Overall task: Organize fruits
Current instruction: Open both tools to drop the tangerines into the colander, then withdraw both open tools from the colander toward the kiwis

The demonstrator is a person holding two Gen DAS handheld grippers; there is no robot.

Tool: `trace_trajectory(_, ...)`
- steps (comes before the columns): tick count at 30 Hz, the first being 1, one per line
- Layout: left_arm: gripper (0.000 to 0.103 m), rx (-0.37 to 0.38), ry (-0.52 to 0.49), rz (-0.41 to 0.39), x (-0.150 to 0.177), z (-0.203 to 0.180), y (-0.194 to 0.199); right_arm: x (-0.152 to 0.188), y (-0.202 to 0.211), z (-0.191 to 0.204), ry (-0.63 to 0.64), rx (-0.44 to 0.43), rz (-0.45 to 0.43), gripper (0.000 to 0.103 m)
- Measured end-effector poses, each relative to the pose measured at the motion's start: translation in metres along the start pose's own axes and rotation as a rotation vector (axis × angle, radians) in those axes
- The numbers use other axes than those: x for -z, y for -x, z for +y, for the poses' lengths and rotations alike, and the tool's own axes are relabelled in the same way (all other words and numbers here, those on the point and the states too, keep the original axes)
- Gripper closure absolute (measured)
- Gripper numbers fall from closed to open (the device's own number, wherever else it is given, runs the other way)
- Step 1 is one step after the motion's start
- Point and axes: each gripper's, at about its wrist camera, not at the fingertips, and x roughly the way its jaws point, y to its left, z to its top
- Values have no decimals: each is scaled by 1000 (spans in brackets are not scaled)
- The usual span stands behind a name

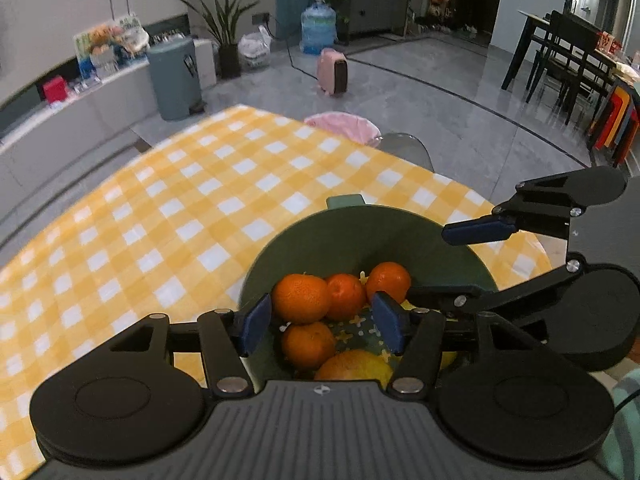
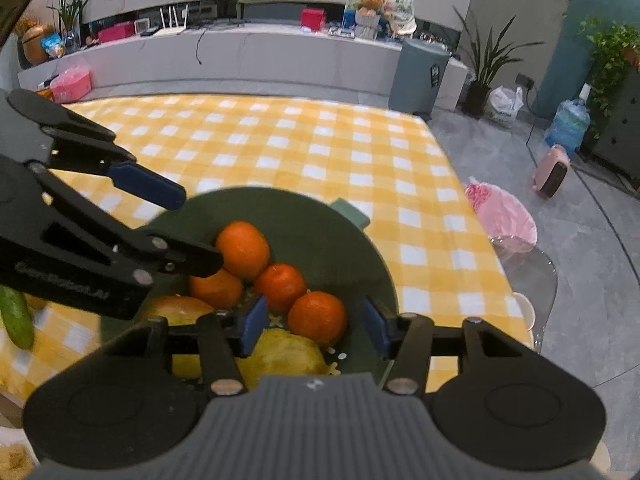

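Observation:
A green bowl (image 1: 360, 220) (image 2: 288, 200) sits on the checked cloth and holds several tangerines (image 1: 300, 298) (image 2: 242, 248), a yellow fruit (image 2: 280, 354) and an apple-like fruit (image 2: 176, 312). My left gripper (image 1: 322, 322) hovers open above the bowl; nothing is pressed by its blue pads (image 1: 256, 324). It shows at the left in the right wrist view (image 2: 192, 228). My right gripper (image 2: 314, 326) is open too, with one tangerine (image 2: 318, 318) lying loose between its pads. It reaches over the bowl's right rim in the left wrist view (image 1: 452, 262).
A yellow-and-white checked tablecloth (image 1: 180, 208) (image 2: 288, 140) covers the table. A cucumber (image 2: 16, 316) lies at the left. Past the table's right edge stand a pink-lined bin (image 2: 504, 212) and a clear chair (image 2: 528, 268).

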Motion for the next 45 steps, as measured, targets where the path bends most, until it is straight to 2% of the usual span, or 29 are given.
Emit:
trace_trajectory(5, 34, -46, 19, -35, 13, -4, 41, 1, 31, 19, -26, 44, -60, 52)
trace_trajectory(8, 34, -71, 36, -40, 24, -4, 59, 5, 47, 31, -60, 40, -96, 51)
trace_trajectory(11, 34, -87, 48, -38, 39, -4, 74, 12, 62, 43, -106, 34, -136, 42)
trace_trajectory(16, 34, -106, 67, -39, 62, 1, 97, 27, 78, 70, -170, 12, -158, 42)
trace_trajectory(20, 34, -121, 83, -43, 81, 7, 112, 39, 82, 91, -218, -14, -155, 41)
trace_trajectory(28, 34, -126, 175, -39, 122, 31, 130, 59, 75, 132, -302, -57, -95, 40)
trace_trajectory(37, 34, -109, 294, -85, 156, 68, 145, 68, 66, 175, -260, -83, -77, 40)
trace_trajectory(45, 34, -77, 380, -101, 181, 96, 149, 59, 53, 203, -214, -113, -76, 41)
